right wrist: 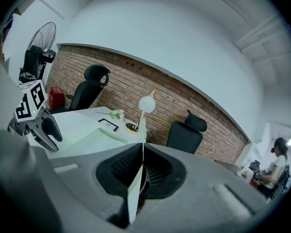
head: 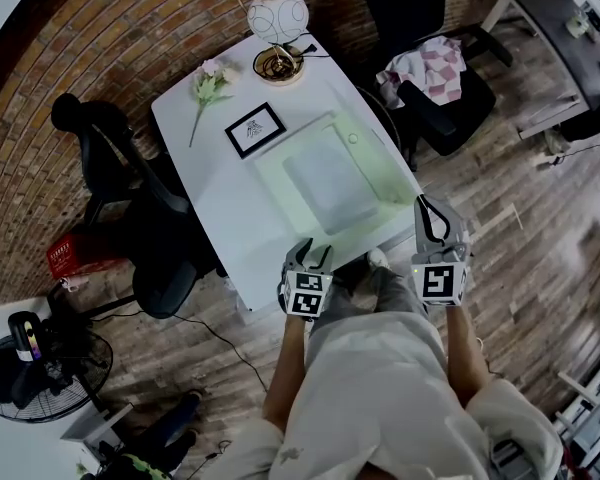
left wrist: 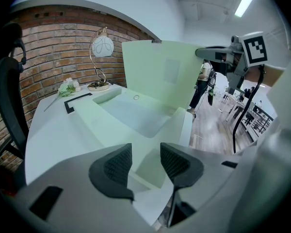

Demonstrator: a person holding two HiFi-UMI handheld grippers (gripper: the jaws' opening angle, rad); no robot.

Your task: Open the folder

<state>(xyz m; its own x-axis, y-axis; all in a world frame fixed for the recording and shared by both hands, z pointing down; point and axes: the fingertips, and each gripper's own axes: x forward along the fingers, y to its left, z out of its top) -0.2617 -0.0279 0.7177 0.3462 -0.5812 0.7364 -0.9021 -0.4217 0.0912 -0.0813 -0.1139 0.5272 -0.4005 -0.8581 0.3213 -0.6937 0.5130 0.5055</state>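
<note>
Green folder cover [left wrist: 160, 72] in right tool [right wrist: 141, 169]

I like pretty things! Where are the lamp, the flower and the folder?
lamp [head: 277, 15], head view, on its round white shade.
flower [head: 210, 80], head view, on its blossoms.
folder [head: 325, 180], head view, on its inner sheet.

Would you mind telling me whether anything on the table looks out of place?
Nothing is spilled or damaged. Only the flower lies flat on the table, and the folder's cover stands raised in the right hand-held gripper.
</note>
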